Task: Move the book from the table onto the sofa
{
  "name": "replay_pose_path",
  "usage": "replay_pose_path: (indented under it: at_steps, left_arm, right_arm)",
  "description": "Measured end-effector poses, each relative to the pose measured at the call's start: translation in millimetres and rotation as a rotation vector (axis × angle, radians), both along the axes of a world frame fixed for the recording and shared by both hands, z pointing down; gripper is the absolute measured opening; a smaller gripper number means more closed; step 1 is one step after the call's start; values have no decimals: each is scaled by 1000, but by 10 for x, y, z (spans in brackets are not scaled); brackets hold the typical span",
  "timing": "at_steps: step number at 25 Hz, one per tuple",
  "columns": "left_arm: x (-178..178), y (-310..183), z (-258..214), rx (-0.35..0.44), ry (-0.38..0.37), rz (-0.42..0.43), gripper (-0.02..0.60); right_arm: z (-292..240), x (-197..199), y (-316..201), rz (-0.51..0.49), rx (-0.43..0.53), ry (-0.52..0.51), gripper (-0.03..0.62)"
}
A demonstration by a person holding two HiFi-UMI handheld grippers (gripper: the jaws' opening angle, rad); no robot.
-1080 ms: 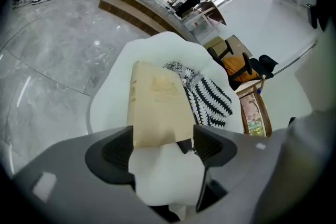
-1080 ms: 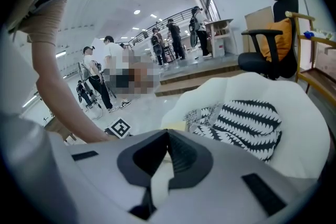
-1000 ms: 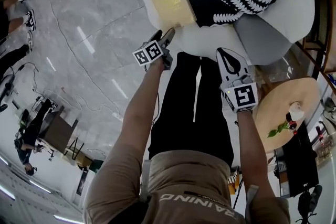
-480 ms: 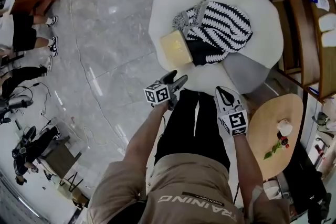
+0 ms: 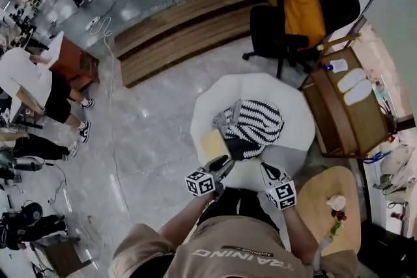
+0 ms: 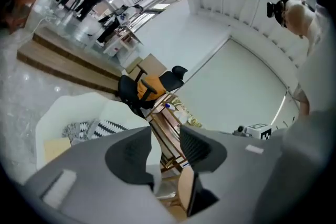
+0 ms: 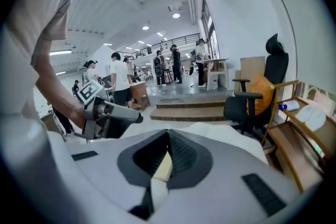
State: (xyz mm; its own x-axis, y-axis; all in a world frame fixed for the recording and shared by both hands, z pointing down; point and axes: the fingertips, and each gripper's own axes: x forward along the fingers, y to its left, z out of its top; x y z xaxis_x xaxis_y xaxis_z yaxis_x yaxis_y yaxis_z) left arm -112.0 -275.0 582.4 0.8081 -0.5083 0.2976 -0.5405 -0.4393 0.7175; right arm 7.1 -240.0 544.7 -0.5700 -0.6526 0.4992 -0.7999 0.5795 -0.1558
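The tan book (image 5: 213,143) lies on the seat of the white sofa (image 5: 287,97), left of a black-and-white striped cushion (image 5: 255,124). In the left gripper view the book (image 6: 55,148) shows low at the left. Both grippers hang in the air over the sofa's near edge, apart from the book. My left gripper (image 5: 225,163) has a gap between its jaws, which are closing on nothing (image 6: 166,132). My right gripper (image 5: 266,168) is shut and empty, its tips meeting (image 7: 168,132). A strip of the book (image 7: 164,165) shows below those tips.
A round wooden table (image 5: 319,221) with a cup and a plant sprig stands at my right. Behind the sofa are a black office chair (image 5: 293,16) with an orange cushion, a wooden shelf unit (image 5: 345,111) and a low wooden platform (image 5: 182,29). Several people stand at the left.
Both grippers have risen and drawn back from the sofa, and the head view now takes in far more of the room. The book stays on the sofa seat.
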Motion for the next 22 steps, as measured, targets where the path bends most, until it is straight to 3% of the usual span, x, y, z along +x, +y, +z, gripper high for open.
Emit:
replay_pose_path:
  at_steps: [4, 6, 7, 10, 15, 19, 22]
  left_arm:
    - [-13, -52, -651, 196, -129, 58, 151]
    - [43, -150, -981, 325, -219, 65, 26]
    - [86, -192, -1141, 390, -261, 68, 6]
    - [196, -293, -1529, 518, -322, 61, 6]
    - [221, -375, -1683, 575, -409, 60, 6]
    - [132, -570, -1854, 557, -412, 11, 6]
    - [115, -731, -2119, 607, -424, -46, 6]
  right_arm:
    - [-331, 34, -10, -58, 65, 32, 5]
    - [-537, 150, -54, -44, 92, 22, 5]
    - [-639, 210, -72, -31, 107, 14, 5]
    - [-899, 316, -117, 13, 147, -14, 5]
    - [-1300, 208, -176, 31, 234, -24, 5]
    - [-1698, 174, -382, 55, 327, -8, 5]
    - [-1923, 311, -523, 107, 371, -25, 5]
